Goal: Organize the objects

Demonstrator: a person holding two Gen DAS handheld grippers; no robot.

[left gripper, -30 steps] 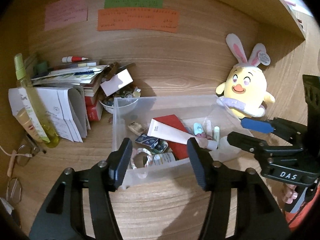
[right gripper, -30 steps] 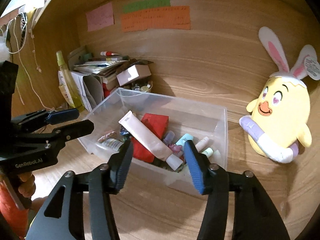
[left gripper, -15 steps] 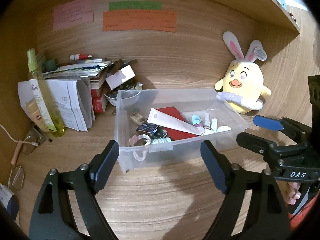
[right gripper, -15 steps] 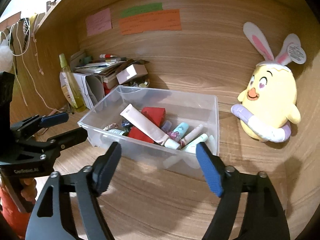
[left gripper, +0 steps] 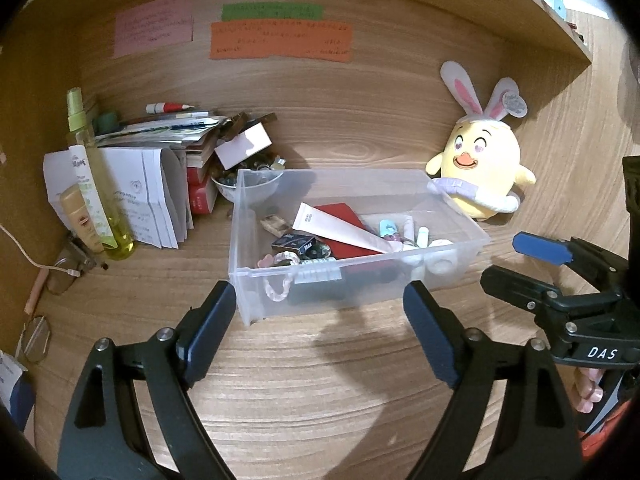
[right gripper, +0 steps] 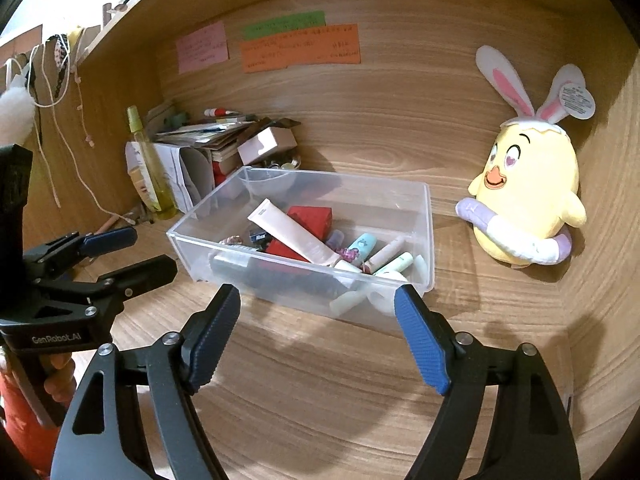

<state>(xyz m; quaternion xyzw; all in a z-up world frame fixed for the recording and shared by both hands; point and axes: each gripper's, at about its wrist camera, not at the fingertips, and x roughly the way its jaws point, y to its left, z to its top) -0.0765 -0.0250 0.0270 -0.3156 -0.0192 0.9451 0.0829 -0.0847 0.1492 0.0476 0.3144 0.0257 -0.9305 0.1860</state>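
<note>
A clear plastic bin stands on the wooden desk, holding a pink tube, a red box and several small cosmetics. My left gripper is open, just short of the bin's near wall, nothing between its fingers. My right gripper is also open, facing the bin's near corner with its jaws empty. Each gripper shows at the side of the other's view: the right gripper and the left gripper.
A yellow chick plush with bunny ears sits right of the bin. To the left stand a heap of books and papers, a small bowl and a yellow spray bottle. Sticky notes hang on the back wall.
Both grippers opened wide, let go of the bin's near wall and drew back from it. The bin now stands on the desk by itself.
</note>
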